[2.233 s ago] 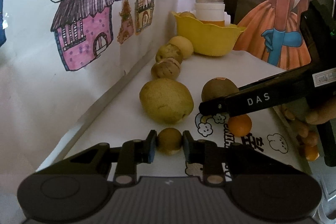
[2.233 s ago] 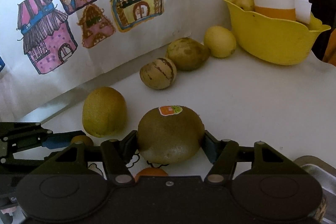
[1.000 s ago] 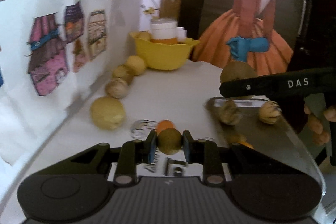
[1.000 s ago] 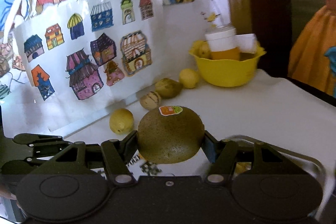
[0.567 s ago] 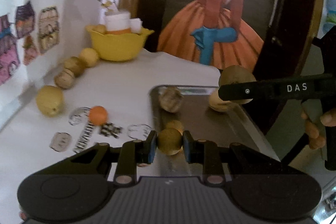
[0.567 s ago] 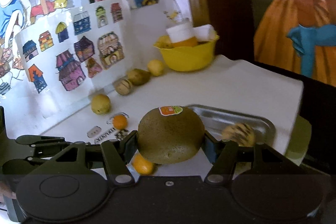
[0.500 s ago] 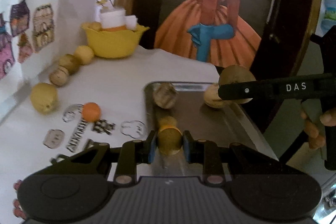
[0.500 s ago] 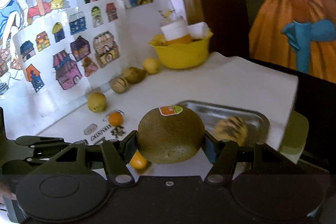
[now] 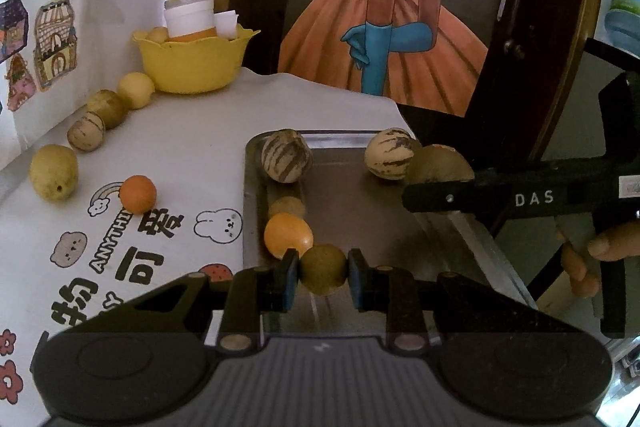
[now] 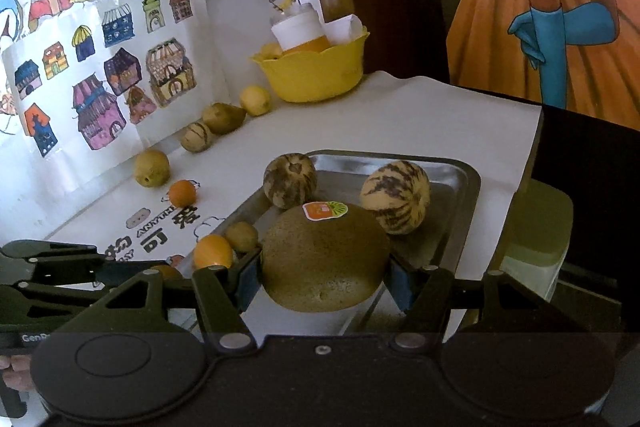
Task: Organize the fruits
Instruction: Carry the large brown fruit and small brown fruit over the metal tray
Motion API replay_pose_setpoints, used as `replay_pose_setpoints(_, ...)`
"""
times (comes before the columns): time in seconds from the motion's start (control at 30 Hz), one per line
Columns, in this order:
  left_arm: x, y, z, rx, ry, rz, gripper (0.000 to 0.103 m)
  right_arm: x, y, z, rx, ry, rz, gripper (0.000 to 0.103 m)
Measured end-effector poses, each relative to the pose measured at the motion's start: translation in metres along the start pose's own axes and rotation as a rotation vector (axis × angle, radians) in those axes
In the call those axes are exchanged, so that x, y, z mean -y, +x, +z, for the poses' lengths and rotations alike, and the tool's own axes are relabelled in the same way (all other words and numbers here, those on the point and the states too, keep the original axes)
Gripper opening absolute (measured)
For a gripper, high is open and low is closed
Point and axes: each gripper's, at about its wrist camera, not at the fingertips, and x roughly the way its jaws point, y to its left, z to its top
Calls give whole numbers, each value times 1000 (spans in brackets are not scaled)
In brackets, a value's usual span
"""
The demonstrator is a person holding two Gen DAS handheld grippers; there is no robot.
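Holding, left tongs [image 9: 322,273]: clenched on a small round olive-green fruit [image 9: 323,269], pinched at its widest part by the blue pads, hovering over the near end of the metal tray [image 9: 360,223].
Holding, right tongs [image 10: 324,281]: grasping a large brown kiwi [image 10: 324,259] with an orange sticker on top; it sits low over the near part of the tray.
Step in hand: judged to be setting both fruits down in the tray.
Doing it well: lower each fruit until it rests on the tray floor before letting go, since round fruit rolls on smooth metal; aim the small fruit at the bare patch beside the orange fruit [image 9: 288,235], and keep the kiwi off the striped melon [image 10: 395,197] near it.
Spacing: the two tongs are near each other, so release one at a time.
Tray contents: two striped round melons at the far end, one darker [image 9: 286,161]; the orange fruit touching a small tan one [image 9: 287,207] along the left wall.
Materials: tray is shiny steel with a raised rim and rounded corners; kiwi skin looks fuzzy and matt; melons smooth with brown stripes.
Surface [image 9: 192,155]: white printed cloth, with a loose orange [image 9: 137,193] and a row of yellow-green fruits leading to a scalloped yellow plastic bowl [image 9: 194,63].
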Motion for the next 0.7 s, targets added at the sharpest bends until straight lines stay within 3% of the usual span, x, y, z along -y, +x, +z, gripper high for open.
replay_pose_setpoints(0.7, -3, 10, -6, -21, 12, 22, 29, -6, 20, -7, 4, -77, -65, 65)
